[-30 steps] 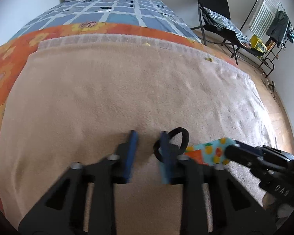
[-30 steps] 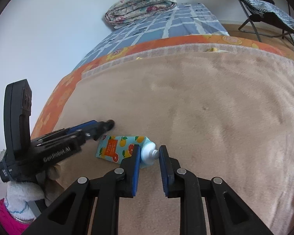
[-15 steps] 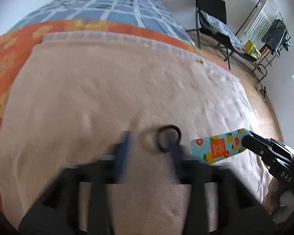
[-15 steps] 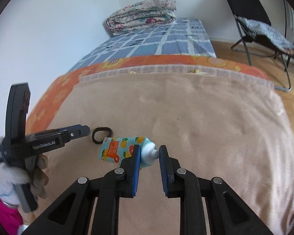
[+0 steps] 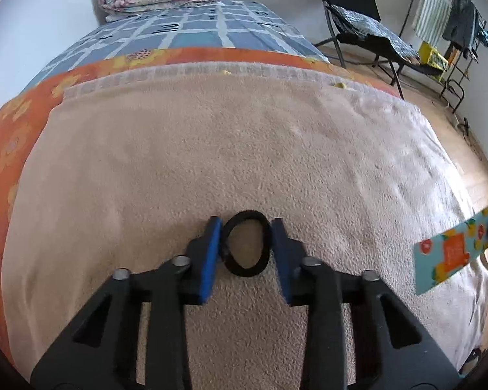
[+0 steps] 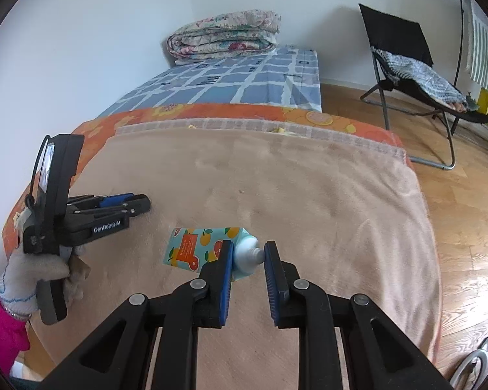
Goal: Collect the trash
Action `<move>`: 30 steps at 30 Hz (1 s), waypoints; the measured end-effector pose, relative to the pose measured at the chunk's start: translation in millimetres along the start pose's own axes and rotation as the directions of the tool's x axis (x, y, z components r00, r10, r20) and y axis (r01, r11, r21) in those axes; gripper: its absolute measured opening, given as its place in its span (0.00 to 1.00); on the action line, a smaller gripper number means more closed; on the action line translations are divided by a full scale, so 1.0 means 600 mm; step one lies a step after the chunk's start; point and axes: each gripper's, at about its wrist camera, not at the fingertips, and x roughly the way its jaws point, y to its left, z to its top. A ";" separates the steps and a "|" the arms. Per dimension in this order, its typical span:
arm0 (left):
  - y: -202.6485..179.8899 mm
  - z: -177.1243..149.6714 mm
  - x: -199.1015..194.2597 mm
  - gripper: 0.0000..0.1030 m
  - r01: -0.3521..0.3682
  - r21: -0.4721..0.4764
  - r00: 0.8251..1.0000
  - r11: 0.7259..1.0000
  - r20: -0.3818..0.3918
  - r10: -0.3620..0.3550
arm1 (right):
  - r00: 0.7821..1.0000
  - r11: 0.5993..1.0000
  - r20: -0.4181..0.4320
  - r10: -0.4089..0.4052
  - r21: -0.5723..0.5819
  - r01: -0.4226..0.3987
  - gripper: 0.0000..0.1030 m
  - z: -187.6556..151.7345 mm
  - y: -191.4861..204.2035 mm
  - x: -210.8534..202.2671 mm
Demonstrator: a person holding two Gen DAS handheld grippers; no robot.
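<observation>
A black hair tie (image 5: 246,244) lies on the beige blanket (image 5: 211,149) of the bed. My left gripper (image 5: 246,227) is open, with its blue pads on either side of the hair tie, low over the blanket. My right gripper (image 6: 248,253) is shut on the cap end of a teal tube (image 6: 205,247) printed with citrus fruit and holds it lifted above the blanket. The tube also shows at the right edge of the left wrist view (image 5: 449,253). The left gripper shows in the right wrist view (image 6: 127,203), where the hair tie is hidden.
The bed has an orange flowered sheet (image 5: 16,123) and a blue checked cover (image 5: 192,29), with a folded quilt (image 6: 223,35) at the far end. A black folding chair (image 6: 406,65) and a clothes rack (image 5: 452,13) stand on the wooden floor (image 6: 465,214) to the right.
My left gripper has shifted so the hair tie now lies between its open pads. My right gripper has lifted the tube up and away to the right.
</observation>
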 end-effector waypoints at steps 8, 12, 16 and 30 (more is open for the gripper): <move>0.009 -0.005 -0.048 0.05 0.008 0.011 1.000 1.000 0.013 -0.008 | 0.999 1.000 0.044 -0.007 -0.018 0.008 0.17 -0.006 -0.001 -0.053; 0.005 -0.011 -0.088 0.05 0.011 0.032 0.999 0.999 0.034 -0.012 | 0.998 0.999 0.065 -0.010 -0.045 0.013 0.17 -0.011 0.009 -0.081; 0.000 -0.024 -0.124 0.05 0.033 0.033 0.999 0.999 0.041 -0.034 | 0.996 0.998 0.084 0.004 -0.068 0.001 0.17 -0.023 0.022 -0.121; -0.054 -0.111 -0.313 0.05 0.086 0.159 0.989 0.984 0.110 -0.104 | 0.982 0.981 0.180 0.060 -0.191 -0.025 0.17 -0.109 0.071 -0.287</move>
